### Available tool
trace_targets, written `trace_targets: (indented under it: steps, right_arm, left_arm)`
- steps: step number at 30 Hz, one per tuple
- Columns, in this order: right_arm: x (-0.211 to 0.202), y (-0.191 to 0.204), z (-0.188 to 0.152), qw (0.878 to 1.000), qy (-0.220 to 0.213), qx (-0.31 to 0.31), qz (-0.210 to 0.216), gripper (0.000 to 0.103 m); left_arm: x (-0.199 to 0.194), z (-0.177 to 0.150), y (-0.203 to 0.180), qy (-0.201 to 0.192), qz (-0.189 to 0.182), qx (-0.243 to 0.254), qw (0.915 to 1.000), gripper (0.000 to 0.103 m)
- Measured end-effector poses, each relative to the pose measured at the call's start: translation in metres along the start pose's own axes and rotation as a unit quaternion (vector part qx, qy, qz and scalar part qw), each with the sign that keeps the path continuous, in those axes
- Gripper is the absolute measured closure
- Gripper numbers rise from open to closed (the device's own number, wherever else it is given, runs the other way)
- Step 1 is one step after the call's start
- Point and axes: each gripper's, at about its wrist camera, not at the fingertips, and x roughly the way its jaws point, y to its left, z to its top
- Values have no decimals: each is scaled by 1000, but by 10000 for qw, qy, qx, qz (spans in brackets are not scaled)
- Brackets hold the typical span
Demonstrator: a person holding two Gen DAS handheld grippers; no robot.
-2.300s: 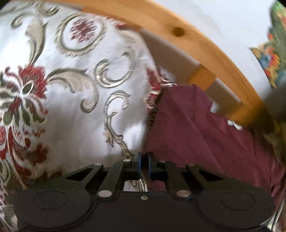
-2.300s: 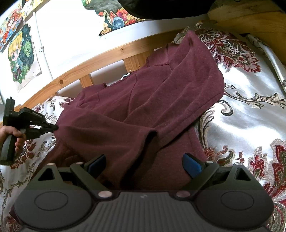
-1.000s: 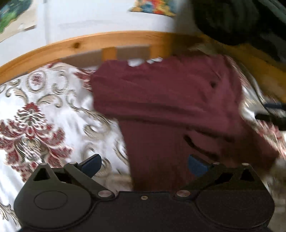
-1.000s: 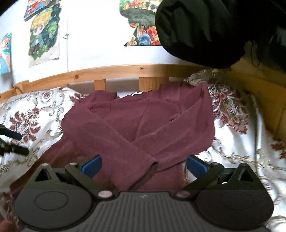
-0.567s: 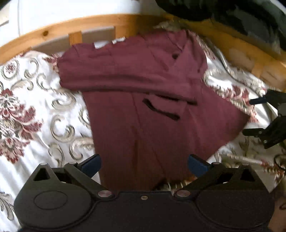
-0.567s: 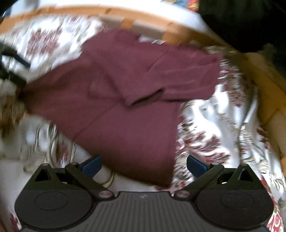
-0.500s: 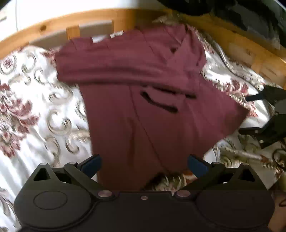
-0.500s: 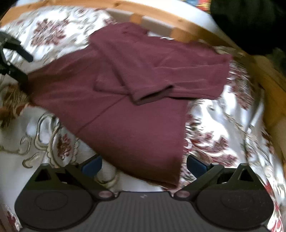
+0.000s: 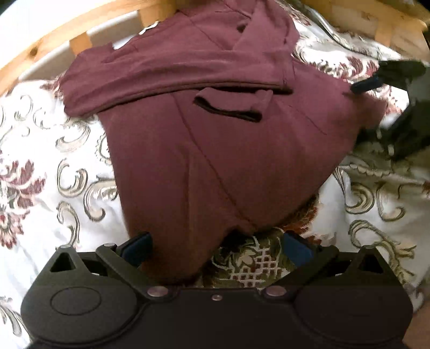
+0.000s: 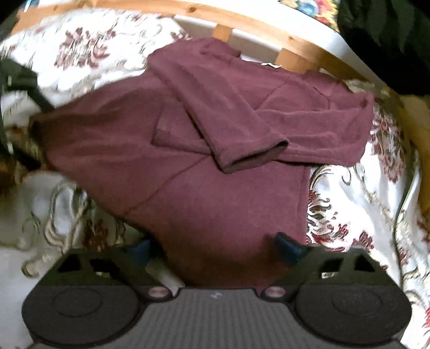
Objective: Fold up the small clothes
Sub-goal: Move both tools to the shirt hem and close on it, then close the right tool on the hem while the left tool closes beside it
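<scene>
Maroon long-sleeved top (image 9: 215, 150) laid flat on the bed, neckline toward the wooden headboard rail (image 9: 40, 51), hem toward both cameras. Both sleeves (image 10: 242, 126) already folded across the chest, one cuff lying over the other; body not yet folded. Judged stage: sleeves done, hem-to-collar fold pending.

Left claw (image 9: 216, 245) positioned low over the left hem corner, blue pads wide apart, hem cloth lying between them against the left pad's side, nothing pinched. Right claw (image 10: 215, 248) set over the right hem corner, jaws just narrowed somewhat from full spread, hem cloth between the pads; no pinch visible, though motion blur limits certainty. Also visible at the right edge of the left wrist view as a dark shape near the garment's side edge.

Probable reason for the placement: one claw per hem corner allows an even lift, keeping the lower edge straight while carried toward the collar.

Bedspread (image 9: 53, 161) beneath: white satin-like fabric with gold scrolls and red floral motifs, slightly rumpled near the hem, so a risk of catching it along with the garment. Beyond the headboard: white wall, part of a colourful poster (image 10: 317, 10), and a dark garment or bag (image 10: 389, 40) hanging at upper right.
</scene>
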Motion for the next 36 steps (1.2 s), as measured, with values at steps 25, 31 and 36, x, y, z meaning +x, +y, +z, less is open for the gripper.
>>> trace_targets:
  steps: [25,31,36]
  right_arm:
    - [-5,-45,4,9862,-257,1535,567,70]
    - [-8,-40,5,9907,-277,1274,395,70]
    - [-6,-39,4,9921,-160,1185,375,64]
  left_arm:
    - [-12,-11,-12,-412,791,1057,9904,33]
    - [-20,-9,-5,-554,684,879,9922,66]
    - [-25,-5,6,-684,724,592,9933,75]
